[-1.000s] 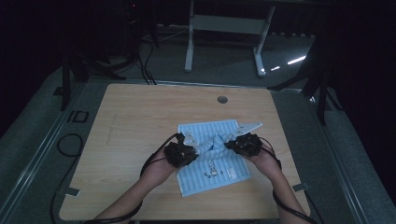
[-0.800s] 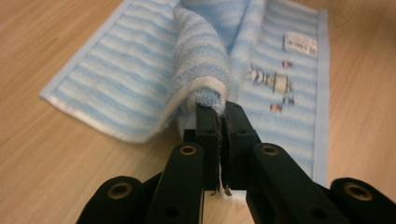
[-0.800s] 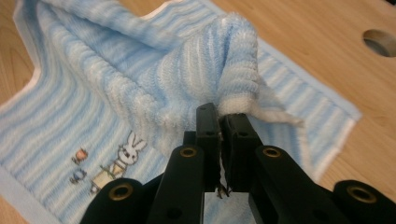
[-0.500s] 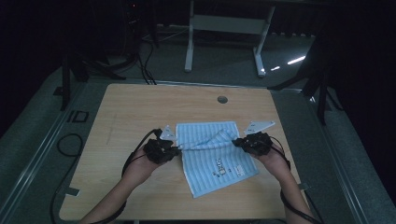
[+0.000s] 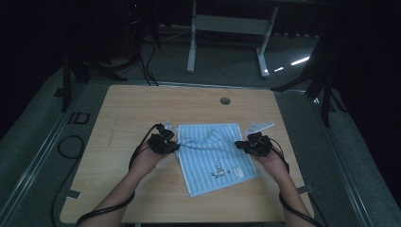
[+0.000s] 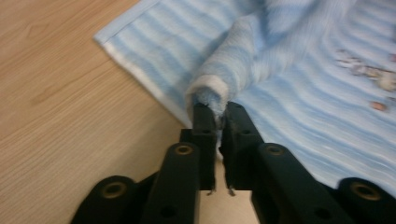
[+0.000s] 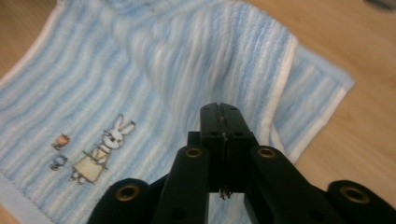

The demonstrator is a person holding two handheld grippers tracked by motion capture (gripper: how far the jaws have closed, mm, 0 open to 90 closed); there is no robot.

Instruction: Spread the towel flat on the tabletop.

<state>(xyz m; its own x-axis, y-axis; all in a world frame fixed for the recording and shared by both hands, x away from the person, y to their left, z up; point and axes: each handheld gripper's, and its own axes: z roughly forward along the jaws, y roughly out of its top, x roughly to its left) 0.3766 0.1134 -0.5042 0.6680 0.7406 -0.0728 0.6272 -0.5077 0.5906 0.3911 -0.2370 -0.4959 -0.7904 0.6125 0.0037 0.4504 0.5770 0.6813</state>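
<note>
A light blue striped towel (image 5: 215, 158) with a small rabbit print (image 7: 100, 149) lies on the wooden table (image 5: 142, 109), right of centre. My left gripper (image 5: 164, 142) is at the towel's left edge, shut on a bunched corner (image 6: 210, 91) that it holds just above the wood. My right gripper (image 5: 253, 144) is at the towel's right edge, its jaws pressed together on a raised fold (image 7: 205, 60). Between the two grippers the held part of the towel is pulled into a loose ridge (image 5: 208, 138) over the flat layer beneath. A person's forearms come in from the bottom.
A round cable hole (image 5: 225, 100) sits near the table's far edge. Bare wood runs left of and in front of the towel. Beyond the table stands a white desk frame (image 5: 191, 42) in a dark room. Cables (image 5: 71, 146) lie on the floor at left.
The two grippers have moved apart, the left going left and the right going right. The towel's held edge has been drawn out wider between them.
</note>
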